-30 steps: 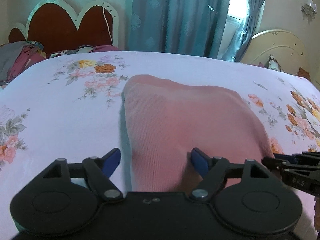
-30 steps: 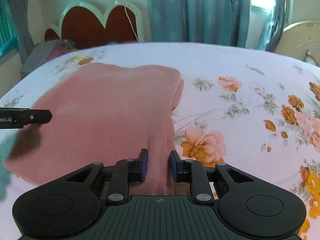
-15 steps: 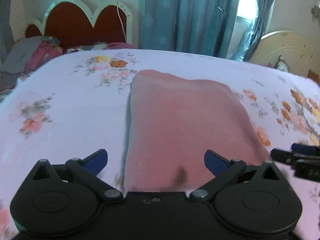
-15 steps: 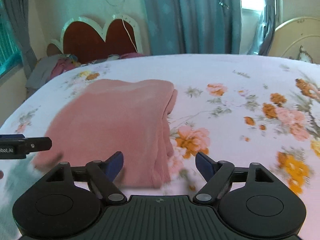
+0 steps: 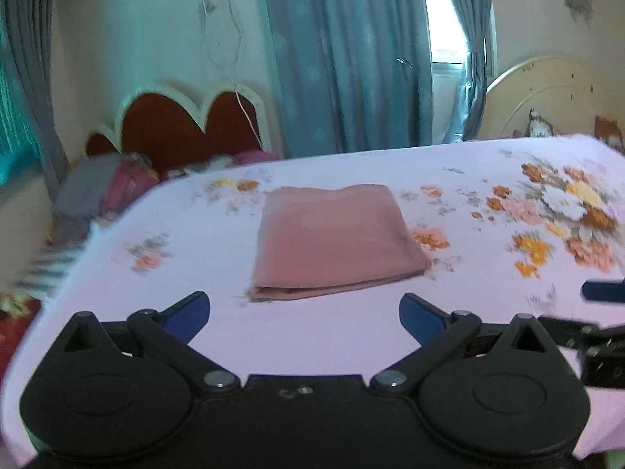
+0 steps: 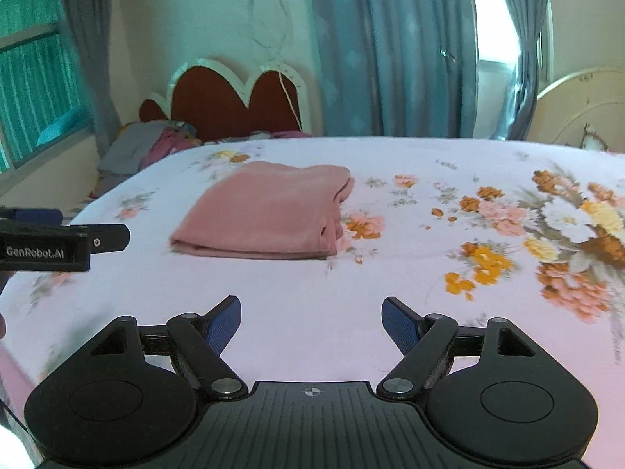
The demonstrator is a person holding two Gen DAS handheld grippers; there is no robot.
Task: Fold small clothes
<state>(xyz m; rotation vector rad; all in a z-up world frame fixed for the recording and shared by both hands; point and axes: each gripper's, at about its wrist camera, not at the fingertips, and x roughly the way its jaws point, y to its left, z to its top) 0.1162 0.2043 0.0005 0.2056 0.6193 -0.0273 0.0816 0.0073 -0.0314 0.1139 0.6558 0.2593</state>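
We see a folded pink garment (image 5: 336, 240) lying flat on the floral bedsheet (image 5: 488, 234), at twelve o'clock from our left tongs (image 5: 304, 310) and at about eleven o'clock from our right tongs (image 6: 311, 318). Both tongs are spread wide and hold nothing, well apart from the garment. A red scalloped headboard (image 6: 234, 105) and blue curtains (image 6: 390, 47) stand beyond the bed.
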